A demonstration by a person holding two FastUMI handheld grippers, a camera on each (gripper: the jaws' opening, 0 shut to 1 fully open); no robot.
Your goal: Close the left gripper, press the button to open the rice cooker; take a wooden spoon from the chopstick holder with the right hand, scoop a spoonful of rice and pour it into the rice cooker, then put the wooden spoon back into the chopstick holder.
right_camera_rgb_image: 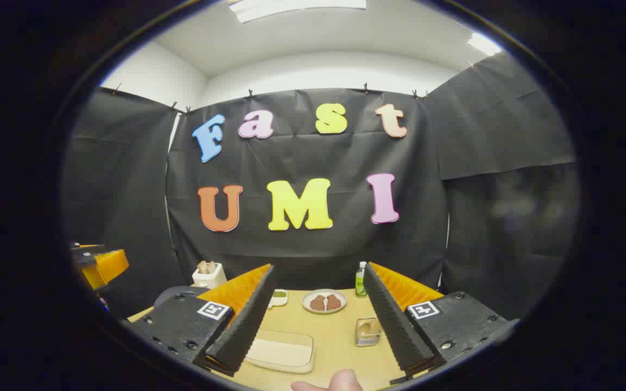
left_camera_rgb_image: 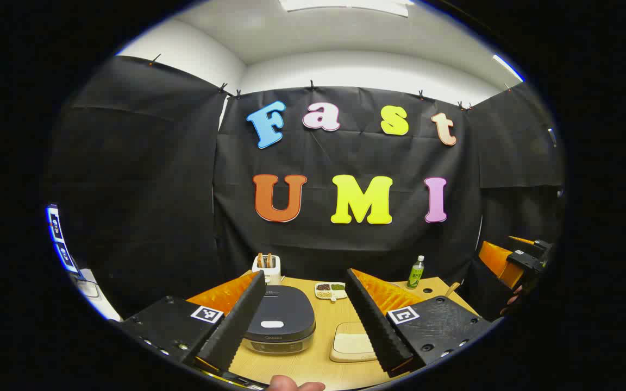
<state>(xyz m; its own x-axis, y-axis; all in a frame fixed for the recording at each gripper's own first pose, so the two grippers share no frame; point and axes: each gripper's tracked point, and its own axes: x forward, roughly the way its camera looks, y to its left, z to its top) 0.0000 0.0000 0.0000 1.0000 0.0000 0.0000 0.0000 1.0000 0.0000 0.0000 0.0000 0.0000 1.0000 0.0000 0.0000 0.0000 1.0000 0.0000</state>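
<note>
Left gripper view puts the closed rice cooker [left_camera_rgb_image: 279, 320] low and just left of centre on the wooden surface [left_camera_rgb_image: 321, 361], showing between the spread fingers of the left hand-held gripper [left_camera_rgb_image: 305, 320] and nearer the left finger. Its pale lid button [left_camera_rgb_image: 272, 324] faces up and lies ahead of and below the fingertips, so I judge the coming move to be a pressing-together of the fingers, then a short push forward and down. Behind the cooker stands the white chopstick holder [left_camera_rgb_image: 267, 267] with wooden handles upright in it. Right of the cooker lies a shallow rice tray [left_camera_rgb_image: 352, 342], and at the far right edge the right hand-held gripper [left_camera_rgb_image: 527, 255] hangs apart from the surface.

Right gripper view shows the chopstick holder [right_camera_rgb_image: 208, 275] far left of the right hand-held gripper [right_camera_rgb_image: 317, 320], whose fingers are also spread and hold nothing. The spoon's long axis stands vertical, calling for a leftward reach.
</note>
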